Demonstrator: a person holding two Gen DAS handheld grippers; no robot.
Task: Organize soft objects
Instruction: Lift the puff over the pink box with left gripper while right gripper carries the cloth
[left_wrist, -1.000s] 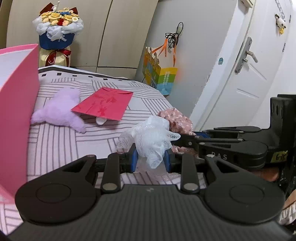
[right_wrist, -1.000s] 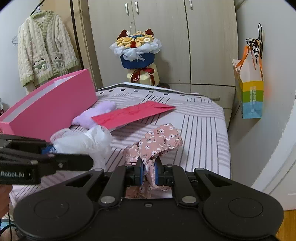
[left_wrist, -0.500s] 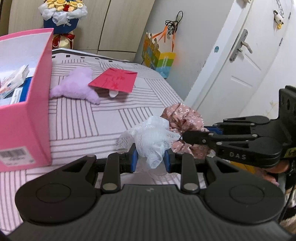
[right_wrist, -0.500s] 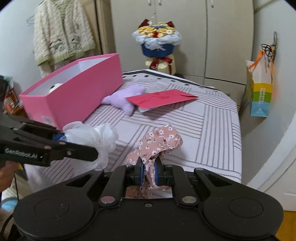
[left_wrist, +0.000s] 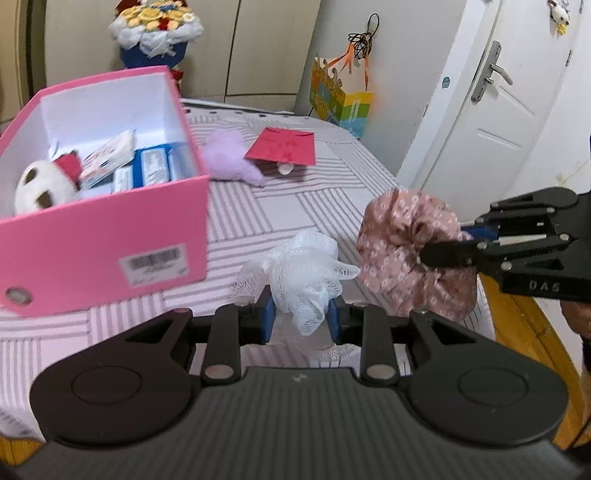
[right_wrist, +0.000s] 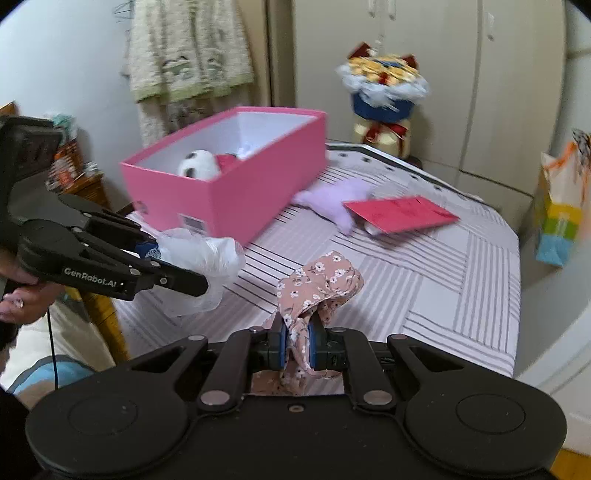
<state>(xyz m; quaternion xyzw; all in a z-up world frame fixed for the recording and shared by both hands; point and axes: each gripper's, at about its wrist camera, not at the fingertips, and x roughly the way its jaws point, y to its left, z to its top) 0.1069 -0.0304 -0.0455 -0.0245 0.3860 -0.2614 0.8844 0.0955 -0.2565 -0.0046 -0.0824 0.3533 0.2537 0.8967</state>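
A white mesh bath pouf (left_wrist: 306, 273) was pinched between the blue pads of the left gripper (left_wrist: 300, 318), the netting bulging above and below the closed-in fingers. It was held in the air over the near part of a bed covered by a grey-and-white striped quilt (left_wrist: 295, 206). In the right wrist view the same pouf (right_wrist: 201, 258) was seen at 9 o'clock, clamped in the left gripper (right_wrist: 177, 275) just in front of the box.

A pink floral fabric scrunchie (right_wrist: 317, 288) was gripped by the right gripper (right_wrist: 296, 341), its pads pressed tight on a fold of the cloth. In the left wrist view the scrunchie (left_wrist: 406, 247) hung at 3 o'clock, just beside the pouf, carried by the right gripper (left_wrist: 443, 254).

An open pink cardboard box with a white interior (left_wrist: 110, 236) stood on the bed at 10 o'clock in the left wrist view. A white plush toy with brown patches (left_wrist: 40, 184) and several blue-and-white packets (left_wrist: 151, 170) lay inside it. Beyond the box, at 12 o'clock, a lilac plush toy (left_wrist: 229, 158) lay on the quilt, touching a red envelope (left_wrist: 282, 149) whose edge partly covered it. A flower bouquet in blue wrapping (right_wrist: 384, 92) stood past the far end of the bed.
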